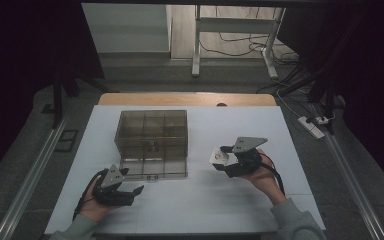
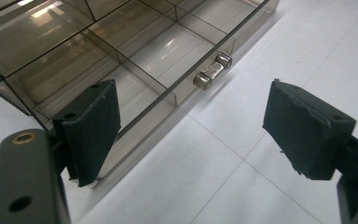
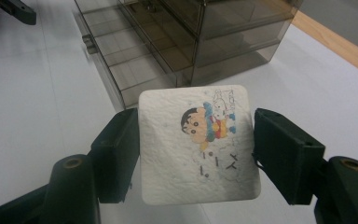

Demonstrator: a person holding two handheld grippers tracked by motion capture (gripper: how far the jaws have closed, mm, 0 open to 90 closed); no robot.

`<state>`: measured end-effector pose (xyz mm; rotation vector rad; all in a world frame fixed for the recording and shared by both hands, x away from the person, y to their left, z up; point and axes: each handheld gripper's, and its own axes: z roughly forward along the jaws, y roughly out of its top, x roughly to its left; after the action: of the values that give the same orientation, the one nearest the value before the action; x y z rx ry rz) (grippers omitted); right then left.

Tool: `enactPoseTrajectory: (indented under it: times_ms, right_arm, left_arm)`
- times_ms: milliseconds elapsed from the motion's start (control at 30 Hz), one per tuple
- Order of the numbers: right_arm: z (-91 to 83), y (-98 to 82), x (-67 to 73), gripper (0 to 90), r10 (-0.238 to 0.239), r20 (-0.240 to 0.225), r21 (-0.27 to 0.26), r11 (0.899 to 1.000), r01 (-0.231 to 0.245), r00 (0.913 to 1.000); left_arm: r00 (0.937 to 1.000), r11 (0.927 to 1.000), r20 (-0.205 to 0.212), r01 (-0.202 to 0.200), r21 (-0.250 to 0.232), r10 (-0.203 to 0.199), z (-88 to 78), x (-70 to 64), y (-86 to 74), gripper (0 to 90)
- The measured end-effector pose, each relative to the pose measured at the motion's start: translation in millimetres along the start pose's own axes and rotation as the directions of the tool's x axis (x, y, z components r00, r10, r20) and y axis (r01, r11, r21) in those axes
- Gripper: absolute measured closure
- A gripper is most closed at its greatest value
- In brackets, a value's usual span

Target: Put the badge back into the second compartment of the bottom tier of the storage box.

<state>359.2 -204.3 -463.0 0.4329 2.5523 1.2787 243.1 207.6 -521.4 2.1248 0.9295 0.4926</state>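
Note:
A smoky see-through drawer cabinet (image 1: 151, 130) stands mid-table, its lowest drawer (image 1: 154, 168) pulled out toward me. My left gripper (image 1: 136, 195) rests open on the table just in front of the drawer's left corner. In the left gripper view its jaws (image 2: 191, 130) stand wide with nothing between them, facing the divided drawer (image 2: 121, 60) and its metal handle (image 2: 212, 71). To the right of the cabinet, my right gripper (image 1: 222, 159) is shut on a white square packet (image 3: 196, 144) printed with a cartoon figure. The pads press on two opposite edges of the packet (image 1: 220, 157).
The white tabletop (image 1: 205, 200) has a wooden strip (image 1: 185, 99) along its far edge. A power strip (image 1: 312, 126) and cables lie on the floor at the right, and a desk frame (image 1: 232, 30) stands beyond the table. The right gripper view catches the left gripper (image 3: 14, 10) at top left.

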Motion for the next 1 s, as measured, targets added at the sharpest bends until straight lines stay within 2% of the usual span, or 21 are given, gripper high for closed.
enactPoseTrajectory:
  times_ms: [300,1000]
  right_arm:
    - [5.2,11.7,5.6,32.6,-0.014,-0.011,-0.024,1.0,0.014,0.9998]
    - [26.3,28.6,15.9,32.6,-0.047,-0.044,-0.032,0.998,0.046,0.9979]
  left_arm:
    - [1.0,1.0,0.001,0.001,0.0,-0.001,0.3,-0.3,0.2,18.7]
    - [1.0,1.0,0.003,0.003,-0.001,-0.003,0.8,-0.3,0.4,18.7]
